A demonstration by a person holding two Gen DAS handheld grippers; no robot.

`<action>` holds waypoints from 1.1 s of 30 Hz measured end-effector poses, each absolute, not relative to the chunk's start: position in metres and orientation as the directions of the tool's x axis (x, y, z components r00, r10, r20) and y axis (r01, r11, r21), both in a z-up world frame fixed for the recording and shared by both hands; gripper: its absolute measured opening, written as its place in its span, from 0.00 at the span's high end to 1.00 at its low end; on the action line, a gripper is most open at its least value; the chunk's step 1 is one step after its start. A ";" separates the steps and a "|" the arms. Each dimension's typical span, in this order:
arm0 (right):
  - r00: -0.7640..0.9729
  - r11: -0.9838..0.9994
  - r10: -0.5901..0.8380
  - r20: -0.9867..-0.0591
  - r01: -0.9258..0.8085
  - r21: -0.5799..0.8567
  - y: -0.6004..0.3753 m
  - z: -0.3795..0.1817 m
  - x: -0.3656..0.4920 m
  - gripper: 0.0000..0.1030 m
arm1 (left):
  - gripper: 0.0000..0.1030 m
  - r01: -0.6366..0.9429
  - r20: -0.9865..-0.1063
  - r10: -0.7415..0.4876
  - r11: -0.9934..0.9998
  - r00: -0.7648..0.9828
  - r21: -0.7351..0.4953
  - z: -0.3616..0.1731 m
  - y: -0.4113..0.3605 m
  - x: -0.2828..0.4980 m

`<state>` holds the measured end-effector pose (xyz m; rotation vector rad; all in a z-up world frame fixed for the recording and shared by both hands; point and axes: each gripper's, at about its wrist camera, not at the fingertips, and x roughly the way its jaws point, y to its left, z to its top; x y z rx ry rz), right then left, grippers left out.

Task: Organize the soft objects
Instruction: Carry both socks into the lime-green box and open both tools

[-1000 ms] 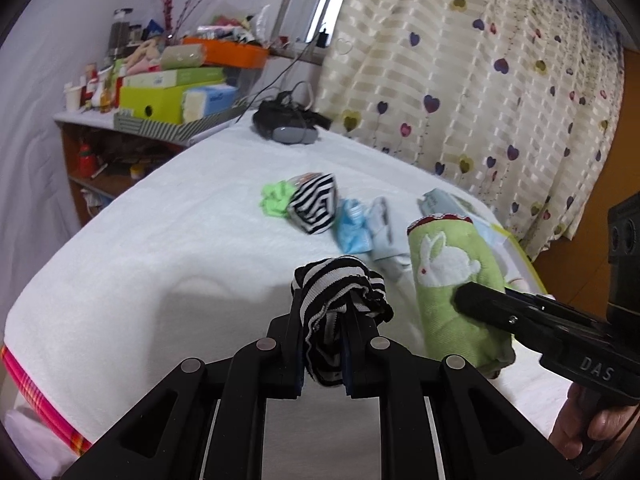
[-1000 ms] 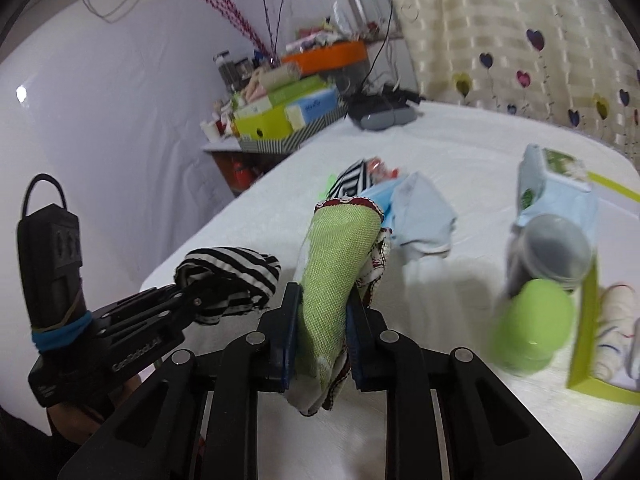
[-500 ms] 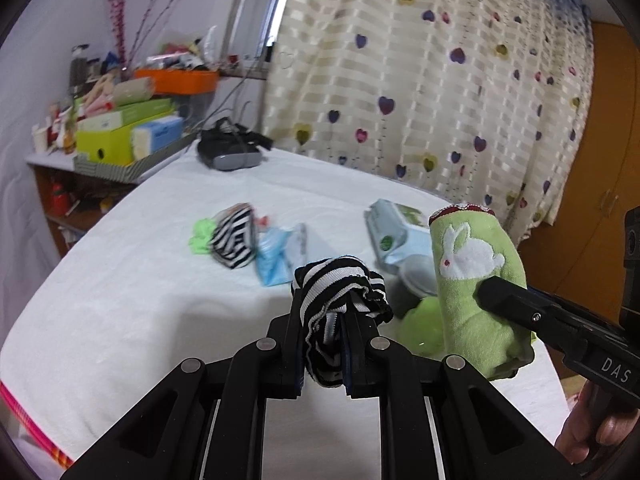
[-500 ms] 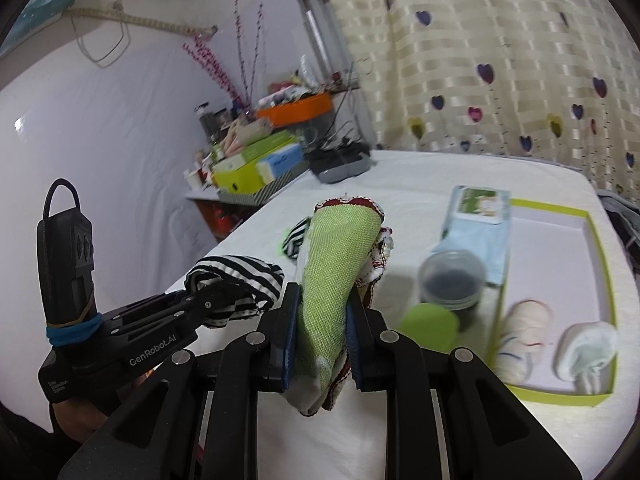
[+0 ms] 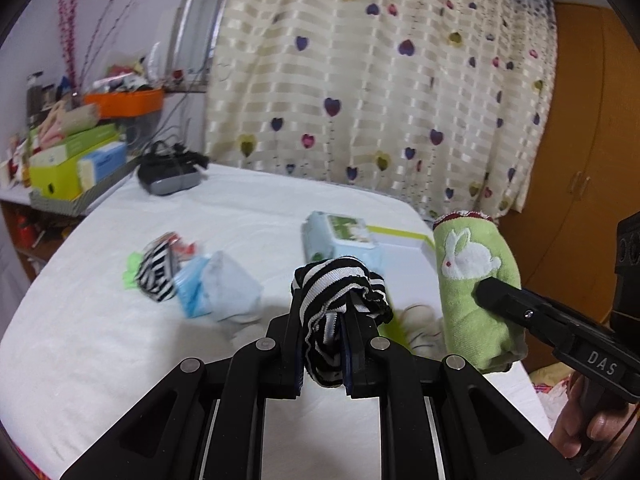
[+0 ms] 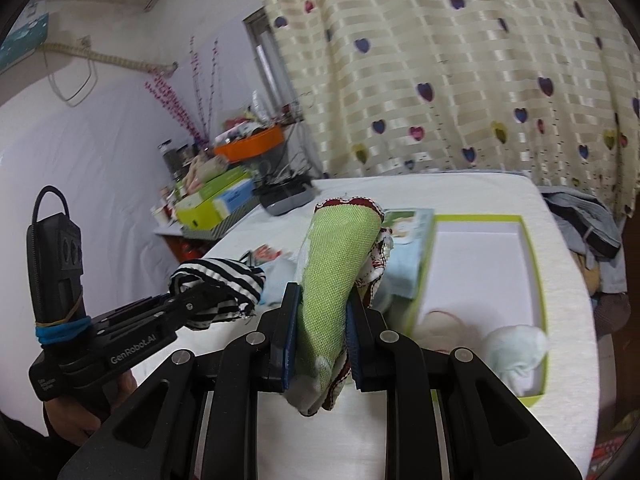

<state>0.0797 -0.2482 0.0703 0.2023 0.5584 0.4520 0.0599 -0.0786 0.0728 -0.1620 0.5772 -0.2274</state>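
Grippers clamped on cloth: left gripper (image 5: 323, 322) pinches striped sock (image 5: 338, 280) at centre frame; right gripper (image 6: 322, 320) squeezes green rabbit towel (image 6: 334, 264).

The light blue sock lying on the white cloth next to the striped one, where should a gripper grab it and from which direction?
Probably grip the light blue sock on its raised, bunched fold near the middle, coming down from above with the jaws across the fold. It lies limp and flat on the white cloth, so there is no edge to slide under. Stay toward its right side, clear of the striped sock touching its left.
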 end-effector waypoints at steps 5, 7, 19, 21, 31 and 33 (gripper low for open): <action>0.779 0.898 0.426 -0.459 -0.304 0.318 -0.275 0.070 0.084 0.79 | 0.87 0.207 -0.518 -0.287 0.956 0.806 -0.207 0.078 -0.102 0.071; 0.788 0.903 0.412 -0.458 -0.285 0.322 -0.285 0.069 0.086 0.79 | 0.87 0.222 -0.518 -0.298 0.953 0.802 -0.205 0.078 -0.111 0.077; 0.797 0.915 0.348 -0.493 -0.172 0.366 -0.341 0.049 0.122 0.79 | 0.87 0.274 -0.559 -0.336 0.942 0.758 -0.195 0.067 -0.160 0.116; 0.790 0.914 0.347 -0.506 -0.164 0.371 -0.346 0.044 0.132 0.79 | 0.87 0.277 -0.566 -0.337 0.941 0.752 -0.192 0.065 -0.166 0.122; 0.734 0.912 0.351 -0.582 -0.127 0.390 -0.366 0.008 0.176 0.79 | 0.87 0.290 -0.625 -0.333 0.941 0.706 -0.174 0.045 -0.201 0.157; 0.716 0.909 0.358 -0.599 -0.118 0.401 -0.370 -0.001 0.184 0.75 | 0.87 0.293 -0.633 -0.332 0.941 0.699 -0.171 0.042 -0.206 0.162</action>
